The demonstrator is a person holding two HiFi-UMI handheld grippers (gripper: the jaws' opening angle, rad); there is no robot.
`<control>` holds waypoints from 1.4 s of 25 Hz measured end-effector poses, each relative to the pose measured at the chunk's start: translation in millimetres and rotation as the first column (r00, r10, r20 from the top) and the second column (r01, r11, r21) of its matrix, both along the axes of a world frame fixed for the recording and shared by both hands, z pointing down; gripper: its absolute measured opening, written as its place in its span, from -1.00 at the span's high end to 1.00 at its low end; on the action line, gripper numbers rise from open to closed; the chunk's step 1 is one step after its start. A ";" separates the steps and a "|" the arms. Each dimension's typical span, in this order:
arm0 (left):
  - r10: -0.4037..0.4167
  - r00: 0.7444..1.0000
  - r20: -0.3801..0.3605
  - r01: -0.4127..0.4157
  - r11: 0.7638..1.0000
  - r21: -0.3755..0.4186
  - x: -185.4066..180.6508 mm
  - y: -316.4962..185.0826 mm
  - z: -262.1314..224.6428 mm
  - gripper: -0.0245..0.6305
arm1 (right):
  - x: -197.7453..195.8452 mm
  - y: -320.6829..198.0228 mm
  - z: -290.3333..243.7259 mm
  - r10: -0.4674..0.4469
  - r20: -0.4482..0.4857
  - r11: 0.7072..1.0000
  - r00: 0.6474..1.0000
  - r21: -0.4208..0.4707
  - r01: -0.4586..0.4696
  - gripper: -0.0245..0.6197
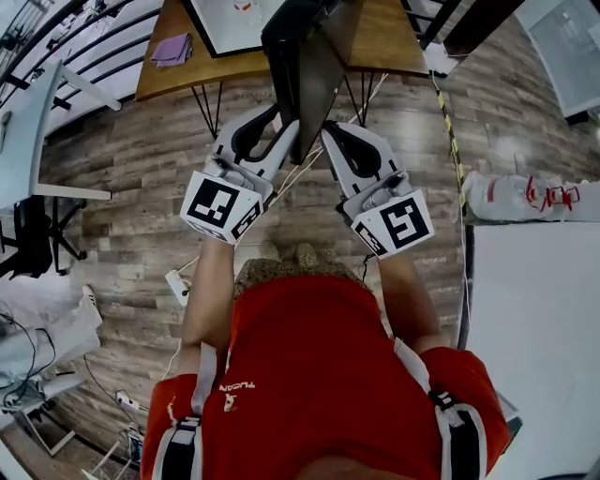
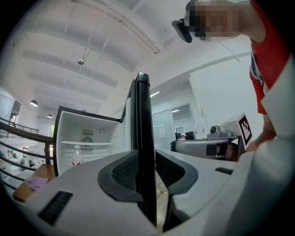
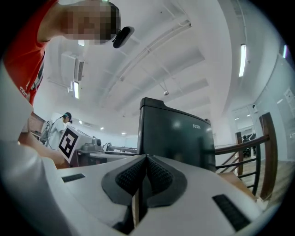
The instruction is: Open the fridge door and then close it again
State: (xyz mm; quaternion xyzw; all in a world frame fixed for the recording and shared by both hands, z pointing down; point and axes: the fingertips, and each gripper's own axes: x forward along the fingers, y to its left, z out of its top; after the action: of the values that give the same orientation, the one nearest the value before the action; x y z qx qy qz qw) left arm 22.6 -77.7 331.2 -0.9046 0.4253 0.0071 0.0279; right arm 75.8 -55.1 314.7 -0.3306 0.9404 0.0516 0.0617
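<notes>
The black fridge (image 1: 281, 28) stands on a wooden table (image 1: 384, 42) with its door (image 1: 314, 80) swung out toward me. My left gripper (image 1: 277, 124) is at the door's free edge. In the left gripper view that edge (image 2: 143, 133) runs between the pads. It lies against the left pad, and a sliver of gap shows at the right pad. The white interior (image 2: 85, 138) with a bottle (image 2: 76, 159) shows at left. My right gripper (image 1: 334, 139) is shut and empty beside the door's outer face (image 3: 177, 138), just right of the edge.
A purple cloth (image 1: 172, 49) lies on the table's left end. A white desk (image 1: 534, 309) stands close on my right. A power strip (image 1: 176, 284) and cables lie on the wood floor at left. A wooden railing (image 3: 265, 147) runs behind the fridge.
</notes>
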 end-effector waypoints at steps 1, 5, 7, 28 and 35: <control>0.015 1.000 0.000 -0.015 1.000 -0.001 7.7 2.7 0.0 0.56 | 6.3 2.1 -0.7 0.013 0.007 1.000 1.000 -0.003 -0.013 0.84; 0.091 0.996 0.002 -0.091 0.996 0.006 38.9 12.1 0.3 0.56 | 28.4 12.6 -2.6 0.065 0.015 0.998 0.998 -0.006 -0.065 0.84; 0.117 0.993 0.000 -0.117 0.993 0.011 48.3 14.9 0.0 0.57 | 34.2 17.4 -4.6 0.083 0.012 0.997 0.996 -0.002 -0.083 0.84; 0.231 0.973 -0.022 -0.231 0.973 -0.002 118.1 18.0 6.6 0.65 | 70.8 -5.6 -24.0 0.208 0.015 0.975 0.978 -0.086 -0.206 0.35; 0.163 0.987 0.001 -0.163 0.986 0.019 128.0 22.1 5.8 0.64 | 82.5 -22.7 -21.6 0.240 -0.067 0.968 0.969 -0.064 -0.244 0.30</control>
State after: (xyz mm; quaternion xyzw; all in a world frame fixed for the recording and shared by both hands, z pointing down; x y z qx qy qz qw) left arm 150.6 -55.6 337.0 -0.9361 0.3496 0.0136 0.0359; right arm 158.2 -77.8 293.0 -0.4430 0.8957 0.0349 0.0154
